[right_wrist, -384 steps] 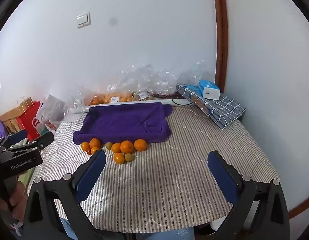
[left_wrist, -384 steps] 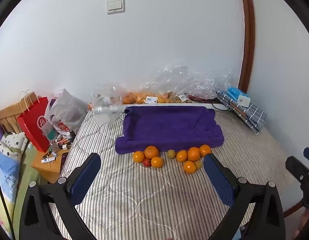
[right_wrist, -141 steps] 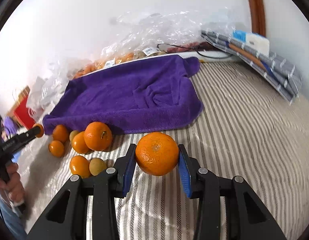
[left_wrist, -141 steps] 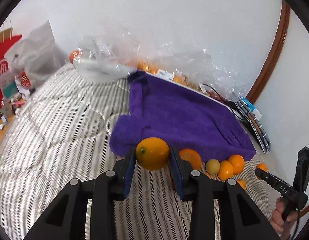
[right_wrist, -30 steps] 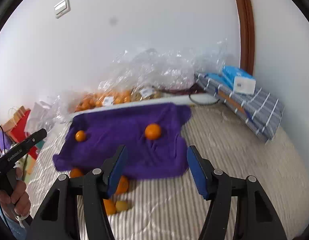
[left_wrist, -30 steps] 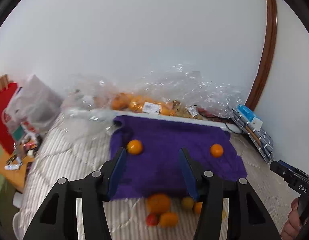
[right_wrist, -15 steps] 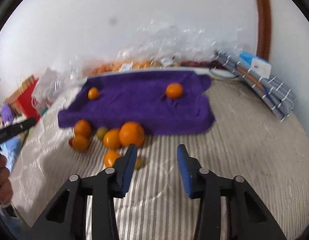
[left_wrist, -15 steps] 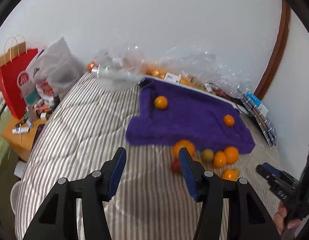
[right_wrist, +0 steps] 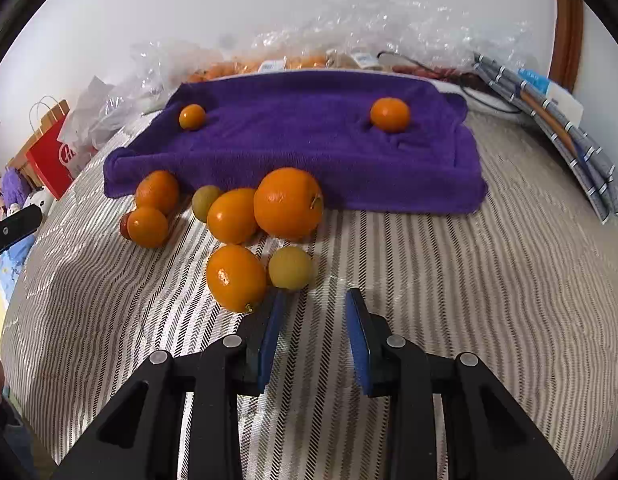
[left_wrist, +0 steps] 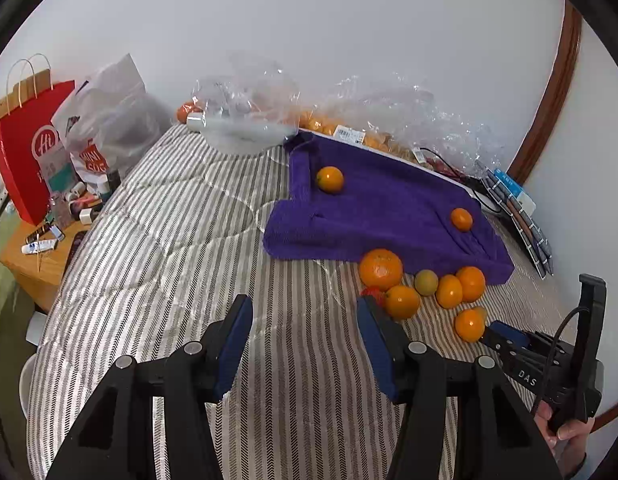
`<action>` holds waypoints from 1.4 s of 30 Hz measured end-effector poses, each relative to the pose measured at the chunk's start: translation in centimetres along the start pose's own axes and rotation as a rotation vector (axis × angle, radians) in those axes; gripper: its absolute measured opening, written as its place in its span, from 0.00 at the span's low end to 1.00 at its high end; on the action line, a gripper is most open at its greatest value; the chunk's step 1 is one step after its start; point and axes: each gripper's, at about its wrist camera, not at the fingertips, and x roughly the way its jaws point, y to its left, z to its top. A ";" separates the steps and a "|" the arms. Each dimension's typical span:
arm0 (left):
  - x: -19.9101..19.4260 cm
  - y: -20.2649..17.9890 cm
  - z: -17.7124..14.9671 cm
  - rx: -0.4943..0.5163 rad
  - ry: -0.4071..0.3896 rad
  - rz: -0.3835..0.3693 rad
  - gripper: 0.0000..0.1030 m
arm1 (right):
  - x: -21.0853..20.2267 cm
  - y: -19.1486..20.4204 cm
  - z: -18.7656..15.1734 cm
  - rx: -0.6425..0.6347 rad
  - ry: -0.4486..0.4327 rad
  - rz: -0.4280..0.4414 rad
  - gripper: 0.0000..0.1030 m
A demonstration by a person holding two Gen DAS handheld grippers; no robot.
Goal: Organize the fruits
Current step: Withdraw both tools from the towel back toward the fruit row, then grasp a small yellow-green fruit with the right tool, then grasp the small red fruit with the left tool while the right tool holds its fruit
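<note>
With two oranges now on the purple towel (right_wrist: 309, 136), I've dropped my empty, closing right claw (right_wrist: 313, 320) toward the yellow-green fruit (right_wrist: 289, 267); my left claw (left_wrist: 305, 332) hangs part-open, empty.

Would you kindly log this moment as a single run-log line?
towel: purple towel holds two oranges | pile: loose fruit on striped cover | left gripper: open, empty | right gripper: closing, empty, near yellow-green fruit

Both grippers are black plastic frames with silver round screw heads and flat blue pads lining the inner faces of their fingers (left_wrist: 232, 336). The right gripper (left_wrist: 505, 334), seen from the left wrist, bears white "DAS" lettering and a thin black cable (left_wrist: 555, 360).
</note>
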 end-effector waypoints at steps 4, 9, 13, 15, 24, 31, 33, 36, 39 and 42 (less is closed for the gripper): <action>0.2 0.1 0.2 -0.003 0.000 -0.011 0.51 | 0.4 0.5 0.5 -0.024 0.002 -0.008 0.32; -0.1 -0.3 0.3 0.033 -0.011 0.005 0.51 | 1.1 0.5 1.4 -0.018 0.002 0.003 0.32; 0.5 -0.2 0.0 0.023 0.002 0.010 0.51 | 1.6 0.9 1.9 -0.026 -0.019 -0.009 0.31; 1.1 -0.4 -0.1 0.018 0.021 0.002 0.51 | 1.6 0.9 1.8 -0.032 -0.023 -0.007 0.25; 3.3 -3.2 -0.3 0.081 0.088 -0.027 0.51 | -0.6 -1.4 0.1 -0.055 -0.064 -0.078 0.25; 5.5 -4.3 -1.2 0.104 0.124 0.001 0.48 | -1.6 -4.8 -0.8 0.019 -0.079 -0.074 0.25; 5.8 -4.4 -1.2 0.109 0.134 -0.002 0.48 | -1.7 -5.5 -0.9 0.042 -0.076 -0.046 0.25; 6.6 -4.6 -1.2 0.126 0.147 -0.004 0.48 | -1.4 -5.8 -0.7 0.061 -0.073 -0.029 0.25; 7.3 -4.5 -1.1 0.125 0.153 -0.010 0.48 | -1.4 -5.8 -0.6 0.067 -0.082 -0.012 0.25; 7.6 -5.0 -1.0 0.140 0.140 0.000 0.48 | -1.7 -6.1 -0.8 0.078 -0.097 0.018 0.25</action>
